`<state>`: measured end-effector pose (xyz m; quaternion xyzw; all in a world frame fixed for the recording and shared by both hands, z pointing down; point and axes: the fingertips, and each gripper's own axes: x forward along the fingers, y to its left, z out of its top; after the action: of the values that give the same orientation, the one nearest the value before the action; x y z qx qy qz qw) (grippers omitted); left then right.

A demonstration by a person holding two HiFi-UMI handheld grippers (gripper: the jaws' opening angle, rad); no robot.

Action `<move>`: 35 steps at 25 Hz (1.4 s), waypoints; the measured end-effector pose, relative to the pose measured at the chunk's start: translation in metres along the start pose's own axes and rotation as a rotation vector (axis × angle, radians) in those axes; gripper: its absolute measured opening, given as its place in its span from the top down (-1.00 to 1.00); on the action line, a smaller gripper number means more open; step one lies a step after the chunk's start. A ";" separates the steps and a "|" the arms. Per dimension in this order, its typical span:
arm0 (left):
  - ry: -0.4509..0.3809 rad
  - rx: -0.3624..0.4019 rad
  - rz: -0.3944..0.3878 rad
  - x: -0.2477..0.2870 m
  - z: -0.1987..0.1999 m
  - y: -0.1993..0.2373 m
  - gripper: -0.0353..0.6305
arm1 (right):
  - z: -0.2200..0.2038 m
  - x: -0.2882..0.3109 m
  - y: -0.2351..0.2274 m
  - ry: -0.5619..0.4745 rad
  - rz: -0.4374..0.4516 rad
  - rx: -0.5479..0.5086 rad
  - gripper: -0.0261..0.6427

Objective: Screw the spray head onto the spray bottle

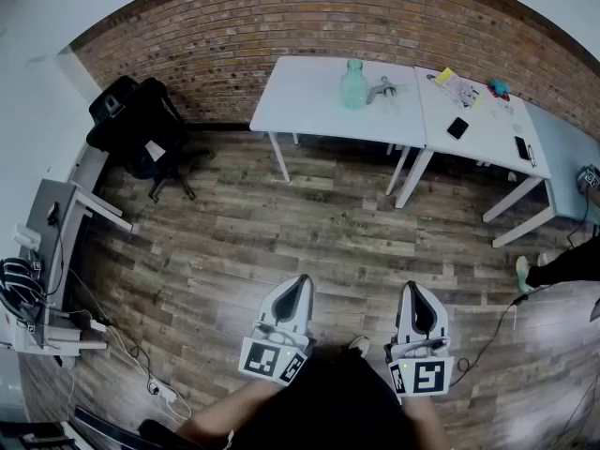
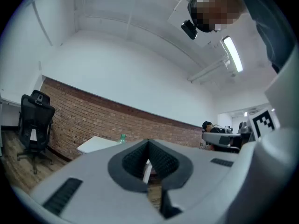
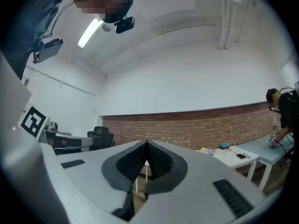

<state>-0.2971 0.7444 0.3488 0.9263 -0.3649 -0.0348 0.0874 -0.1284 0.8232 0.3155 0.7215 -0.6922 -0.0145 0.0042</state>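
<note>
**Approach stage, before any contact.** I am holding the left gripper (image 1: pixel 302 281) level over the wood floor (image 1: pixel 234 242), its jaws pressed fully together with nothing between them. Ahead, well apart from both grippers, the spray bottle (image 1: pixel 352 84) is standing upright on the white worktop (image 1: pixel 300 97), toward its right edge. The spray head (image 1: pixel 382 89) is lying just beside the bottle, nearer that right edge and, as far as I can judge, not yet on the neck. I am carrying the right gripper (image 1: pixel 411 289) level likewise, its jaws closed tight and empty.

By my reading, no screwing has begun and I am only facing the work. The next move calls for closing in on the worktop and opening both pairs of jaws. One gripper would steady the bottle's body while the other takes the head and seats it squarely on the neck before turning.
</note>
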 end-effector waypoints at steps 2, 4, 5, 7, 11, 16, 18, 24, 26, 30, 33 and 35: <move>-0.001 -0.014 0.005 -0.002 0.002 -0.001 0.89 | 0.000 -0.002 0.000 0.005 0.011 -0.010 0.90; -0.007 -0.021 0.006 -0.003 0.004 -0.003 0.89 | 0.000 -0.003 0.000 0.009 0.017 -0.021 0.90; -0.013 -0.017 0.005 -0.003 0.007 -0.004 0.89 | 0.000 -0.003 -0.001 0.010 0.018 -0.026 0.90; -0.023 -0.002 0.004 -0.004 0.010 -0.005 0.89 | 0.001 -0.005 -0.002 0.010 0.017 -0.036 0.90; -0.027 -0.013 0.019 -0.002 0.008 -0.010 0.89 | 0.003 -0.010 -0.007 0.001 0.023 -0.037 0.90; -0.050 0.009 0.009 0.004 0.012 -0.025 0.89 | 0.008 -0.016 -0.016 -0.035 0.041 0.011 0.90; -0.049 0.031 0.014 0.007 0.012 -0.030 0.89 | 0.010 -0.017 -0.016 -0.056 0.075 0.023 0.90; -0.062 0.069 0.016 0.007 0.011 -0.040 0.89 | 0.006 -0.020 -0.020 -0.064 0.083 0.044 0.90; -0.067 0.066 0.019 0.009 0.010 -0.044 0.89 | 0.008 -0.021 -0.023 -0.071 0.086 0.031 0.90; -0.069 0.040 0.034 0.015 0.008 -0.048 0.89 | 0.013 -0.022 -0.031 -0.088 0.086 0.032 0.90; -0.079 0.051 0.043 0.018 0.008 -0.054 0.89 | 0.015 -0.027 -0.038 -0.100 0.091 0.038 0.90; -0.089 0.057 0.052 0.021 0.009 -0.057 0.89 | 0.015 -0.032 -0.041 -0.112 0.119 0.041 0.90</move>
<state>-0.2448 0.7702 0.3292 0.9161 -0.3933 -0.0631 0.0456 -0.0888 0.8568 0.3001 0.6772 -0.7331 -0.0404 -0.0483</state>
